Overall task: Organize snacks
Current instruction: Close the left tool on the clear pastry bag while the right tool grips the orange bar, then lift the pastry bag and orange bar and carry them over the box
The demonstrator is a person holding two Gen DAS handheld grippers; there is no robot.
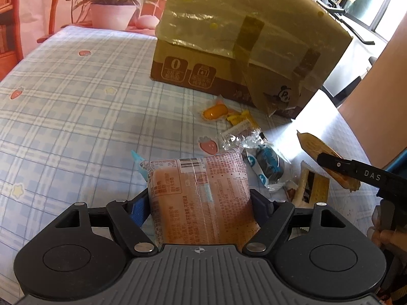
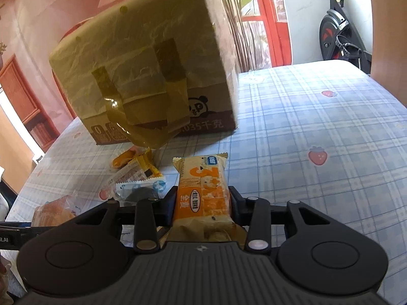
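The left gripper (image 1: 199, 198) is squeezing one pink bread packet (image 1: 201, 198). The right gripper (image 2: 202, 198) is clamping one orange cracker packet (image 2: 203, 193). One cardboard box (image 1: 244, 33) is sitting behind several loose snacks (image 1: 236, 127).

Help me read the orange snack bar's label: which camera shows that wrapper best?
The right wrist view: the orange snack bar sits face-up and centred between the right gripper fingers, printing legible. The left wrist view shows it only edge-on at the far right, its label hidden.

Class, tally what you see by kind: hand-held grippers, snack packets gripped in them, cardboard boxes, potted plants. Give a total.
Hand-held grippers: 2, left hand-held gripper and right hand-held gripper
Gripped snack packets: 2, pink packet and orange packet
Cardboard box: 1
Potted plant: 1
Total: 6
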